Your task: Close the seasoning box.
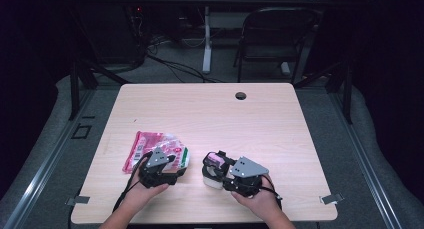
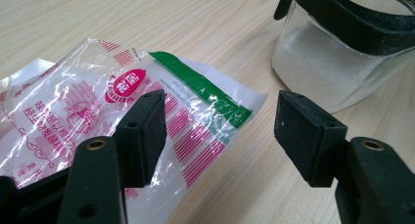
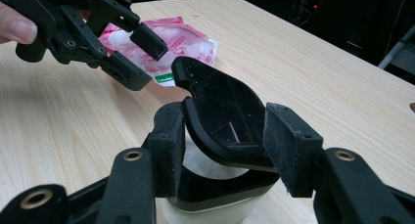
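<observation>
Two open tools (image 2: 220, 131) (image 3: 222, 150): right straddles white-powder jar's (image 2: 333, 72) raised lid (image 3: 220, 111); left above pink bag (image 2: 98, 106).

Plastic bag (image 2: 122, 111), clear film printed in pink and red, lying flat on the worktop (image 2: 205, 18).
- Red rounded emblem near the bag's middle, bearing white Chinese characters; too small and glare-struck to read with certainty.
- Large pale-pink characters left of the emblem, partly hidden under the film's shine; illegible.
- A column of small red Chinese print along the left part of the bag; individual characters cannot be made out.
- Green band along the top edge with fine white print; unreadable.
- No numerals legible.
</observation>
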`<action>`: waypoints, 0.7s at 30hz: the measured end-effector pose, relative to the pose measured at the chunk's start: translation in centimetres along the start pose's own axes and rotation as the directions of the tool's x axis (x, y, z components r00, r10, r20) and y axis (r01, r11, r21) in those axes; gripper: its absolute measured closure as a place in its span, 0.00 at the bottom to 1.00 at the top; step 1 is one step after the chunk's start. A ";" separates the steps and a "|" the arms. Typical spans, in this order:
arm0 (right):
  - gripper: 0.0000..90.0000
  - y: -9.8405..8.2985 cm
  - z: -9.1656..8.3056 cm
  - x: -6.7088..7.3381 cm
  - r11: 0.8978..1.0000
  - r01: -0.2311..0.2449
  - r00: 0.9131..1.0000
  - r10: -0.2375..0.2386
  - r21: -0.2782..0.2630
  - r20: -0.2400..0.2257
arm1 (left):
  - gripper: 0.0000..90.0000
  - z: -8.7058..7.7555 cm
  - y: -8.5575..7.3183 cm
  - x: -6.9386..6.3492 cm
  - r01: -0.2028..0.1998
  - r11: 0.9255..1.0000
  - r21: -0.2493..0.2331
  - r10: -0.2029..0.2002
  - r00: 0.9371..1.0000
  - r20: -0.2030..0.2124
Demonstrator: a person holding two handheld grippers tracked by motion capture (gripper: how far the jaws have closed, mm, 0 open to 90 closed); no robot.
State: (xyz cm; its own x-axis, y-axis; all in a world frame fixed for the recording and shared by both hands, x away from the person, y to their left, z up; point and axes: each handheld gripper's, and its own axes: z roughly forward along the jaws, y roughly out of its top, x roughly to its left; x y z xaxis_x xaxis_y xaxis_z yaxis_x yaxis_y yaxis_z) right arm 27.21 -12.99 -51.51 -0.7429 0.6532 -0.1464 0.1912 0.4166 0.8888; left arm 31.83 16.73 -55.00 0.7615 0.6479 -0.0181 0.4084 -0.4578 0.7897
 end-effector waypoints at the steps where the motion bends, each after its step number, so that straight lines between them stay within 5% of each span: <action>1: 0.56 0.0 0.0 0.0 1.000 0.001 1.000 -0.001 0.000 0.001 | 0.41 0.0 0.0 0.0 0.000 1.000 0.001 0.000 1.000 0.000; 21: 0.49 -0.1 0.5 0.9 0.998 0.050 0.998 -0.048 0.030 -0.044 | 0.41 -0.1 0.0 0.1 0.001 1.000 -0.001 -0.001 1.000 -0.001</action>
State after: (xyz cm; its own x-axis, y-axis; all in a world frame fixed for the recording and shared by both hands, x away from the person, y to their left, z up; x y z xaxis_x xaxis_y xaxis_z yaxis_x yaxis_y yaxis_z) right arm 26.87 -12.11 -52.01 -0.7790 0.6036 -0.1699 0.1733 0.4676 0.8668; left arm 31.85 16.86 -54.95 0.7603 0.6492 -0.0187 0.4091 -0.4564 0.7902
